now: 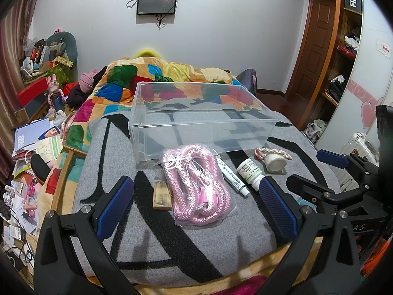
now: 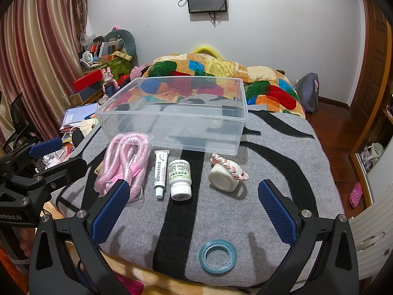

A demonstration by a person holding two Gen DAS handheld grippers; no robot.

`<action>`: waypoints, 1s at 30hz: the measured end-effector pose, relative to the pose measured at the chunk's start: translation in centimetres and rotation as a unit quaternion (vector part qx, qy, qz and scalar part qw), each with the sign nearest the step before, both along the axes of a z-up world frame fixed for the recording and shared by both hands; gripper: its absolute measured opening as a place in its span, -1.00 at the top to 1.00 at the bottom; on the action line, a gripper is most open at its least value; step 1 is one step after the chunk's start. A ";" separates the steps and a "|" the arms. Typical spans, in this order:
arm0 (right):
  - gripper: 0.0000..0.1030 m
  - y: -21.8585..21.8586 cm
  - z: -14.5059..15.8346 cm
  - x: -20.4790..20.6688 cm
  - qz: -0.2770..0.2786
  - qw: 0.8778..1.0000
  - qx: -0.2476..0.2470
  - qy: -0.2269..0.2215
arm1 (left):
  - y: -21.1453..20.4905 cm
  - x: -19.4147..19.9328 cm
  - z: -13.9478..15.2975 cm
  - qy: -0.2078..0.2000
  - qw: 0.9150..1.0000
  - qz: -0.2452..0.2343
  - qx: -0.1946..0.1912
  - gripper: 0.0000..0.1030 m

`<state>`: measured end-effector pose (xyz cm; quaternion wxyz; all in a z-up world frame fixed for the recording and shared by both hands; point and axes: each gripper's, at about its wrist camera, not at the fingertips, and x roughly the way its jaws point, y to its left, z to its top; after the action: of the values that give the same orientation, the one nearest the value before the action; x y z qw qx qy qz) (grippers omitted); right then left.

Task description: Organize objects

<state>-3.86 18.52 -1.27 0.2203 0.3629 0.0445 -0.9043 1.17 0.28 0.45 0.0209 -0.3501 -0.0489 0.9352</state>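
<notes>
Rope bag point(image 1: 200, 184) lies on the bed before the empty clear bin point(image 1: 203, 115); left gripper point(image 1: 196, 204) is wide open, holding nothing, as is right gripper point(image 2: 194, 211). The bag should be straddled, pinched mid-bundle.

A clear rectangular plastic bin point(image 2: 172, 113) sits upright; before it lie bagged pink rope point(image 2: 125, 162), white ointment tube point(image 2: 160, 172), white pill bottle point(image 2: 180, 179), white bandage roll point(image 2: 224, 177), and blue tape ring point(image 2: 217, 255).

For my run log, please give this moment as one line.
left gripper: open, over pink rope bag | right gripper: open | clear box: empty
</notes>
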 end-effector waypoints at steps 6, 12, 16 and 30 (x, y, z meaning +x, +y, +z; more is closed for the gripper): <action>-1.00 0.0 0.0 0.0 0.000 1.000 0.000 0.000 | 0.1 0.0 0.1 0.000 1.000 0.000 0.000 -1.00; -1.00 0.0 0.0 0.0 0.000 1.000 0.000 -0.001 | 0.1 0.0 0.1 0.000 1.000 -0.001 0.000 -1.00; -1.00 0.0 0.0 -0.1 0.000 1.000 -0.001 -0.001 | 0.0 0.0 0.0 -0.001 1.000 0.000 0.000 -1.00; -0.80 1.0 -1.4 -1.1 -0.032 0.999 -0.003 -0.011 | -3.1 -0.8 -2.2 -0.034 0.999 0.034 0.016 -0.47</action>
<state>-4.94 19.56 -2.65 0.1927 0.3737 0.0273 -0.9069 0.37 -2.82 -1.75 -0.0072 -0.3794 -0.0761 0.9221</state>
